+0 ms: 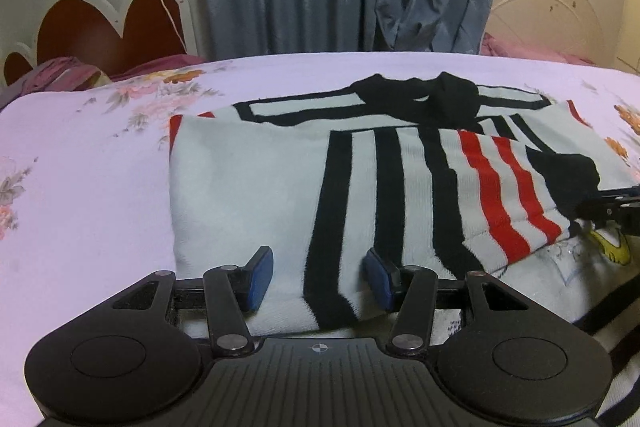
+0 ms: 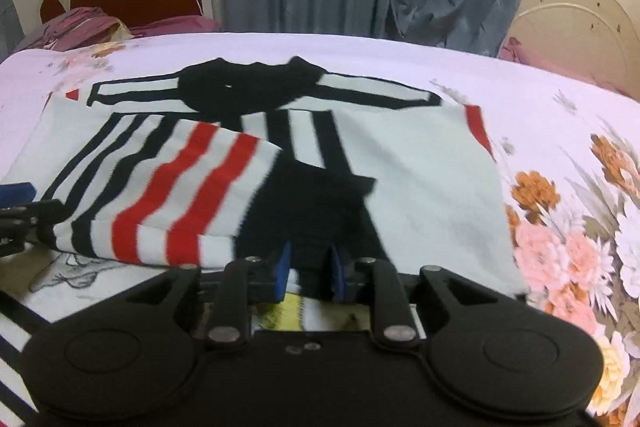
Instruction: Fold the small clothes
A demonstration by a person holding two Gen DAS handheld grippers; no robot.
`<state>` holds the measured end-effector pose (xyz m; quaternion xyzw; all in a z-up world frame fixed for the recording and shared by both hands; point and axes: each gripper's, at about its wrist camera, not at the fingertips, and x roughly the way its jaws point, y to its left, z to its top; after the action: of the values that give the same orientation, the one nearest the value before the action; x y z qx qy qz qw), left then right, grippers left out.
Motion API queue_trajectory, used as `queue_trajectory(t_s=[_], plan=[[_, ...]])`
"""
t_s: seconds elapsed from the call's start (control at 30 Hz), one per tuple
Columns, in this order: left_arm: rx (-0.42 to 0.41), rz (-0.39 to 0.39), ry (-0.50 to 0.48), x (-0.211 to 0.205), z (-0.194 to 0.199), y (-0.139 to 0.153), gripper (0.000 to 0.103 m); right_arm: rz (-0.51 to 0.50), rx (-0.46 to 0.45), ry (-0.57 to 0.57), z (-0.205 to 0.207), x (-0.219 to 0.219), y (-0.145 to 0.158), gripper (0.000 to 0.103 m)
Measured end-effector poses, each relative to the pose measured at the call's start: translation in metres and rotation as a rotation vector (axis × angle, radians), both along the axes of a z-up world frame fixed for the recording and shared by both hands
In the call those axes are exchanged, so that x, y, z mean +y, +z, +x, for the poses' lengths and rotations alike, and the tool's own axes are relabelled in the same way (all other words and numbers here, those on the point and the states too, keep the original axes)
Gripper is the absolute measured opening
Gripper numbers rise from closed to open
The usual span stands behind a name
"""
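Fingers of the left gripper spread around the striped sweater's hem; right gripper pinches it.

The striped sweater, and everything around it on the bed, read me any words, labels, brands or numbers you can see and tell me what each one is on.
No readable text in either view.
The striped sweater shows only black and red stripes, no label or number.
The white garment under it bears a line drawing and a yellow patch, too blurred to tell any lettering.
The left tool has only a small crosshair mark on its body, no words.
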<state>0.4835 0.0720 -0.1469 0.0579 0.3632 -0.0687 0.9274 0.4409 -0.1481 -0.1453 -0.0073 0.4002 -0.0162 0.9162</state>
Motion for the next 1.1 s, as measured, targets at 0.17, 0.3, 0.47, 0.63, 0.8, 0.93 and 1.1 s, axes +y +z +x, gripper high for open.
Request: queue_trajectory(t_s=[0.17, 0.3, 0.47, 0.63, 0.8, 0.93, 1.1], plan=[[0.007, 0.012, 0.004, -0.001, 0.000, 0.007, 0.051, 0.017, -0.028, -0.011, -0.005, -0.001, 0.007, 0.020], [-0.013, 0.051, -0.001, 0.005, -0.004, 0.006, 0.051, 0.018, -0.063, -0.016, -0.008, -0.005, 0.013, 0.023], [-0.056, 0.057, 0.017, 0.019, 0.019, 0.017, 0.051, 0.024, -0.087, -0.025, 0.002, -0.009, 0.014, 0.022], [0.026, 0.056, 0.002, 0.026, 0.046, 0.004, 0.051, 0.028, 0.011, -0.077, 0.024, -0.019, -0.001, 0.026], [0.017, 0.034, 0.027, 0.027, 0.037, 0.004, 0.051, 0.022, -0.002, -0.078, 0.023, -0.018, 0.005, 0.026], [0.004, 0.020, 0.019, 0.027, 0.027, 0.008, 0.052, 0.022, -0.015, -0.086, 0.011, -0.018, 0.014, 0.027], [-0.021, 0.005, 0.014, 0.026, 0.008, 0.016, 0.077, 0.022, -0.027, -0.095, -0.011, -0.020, 0.026, 0.032]])
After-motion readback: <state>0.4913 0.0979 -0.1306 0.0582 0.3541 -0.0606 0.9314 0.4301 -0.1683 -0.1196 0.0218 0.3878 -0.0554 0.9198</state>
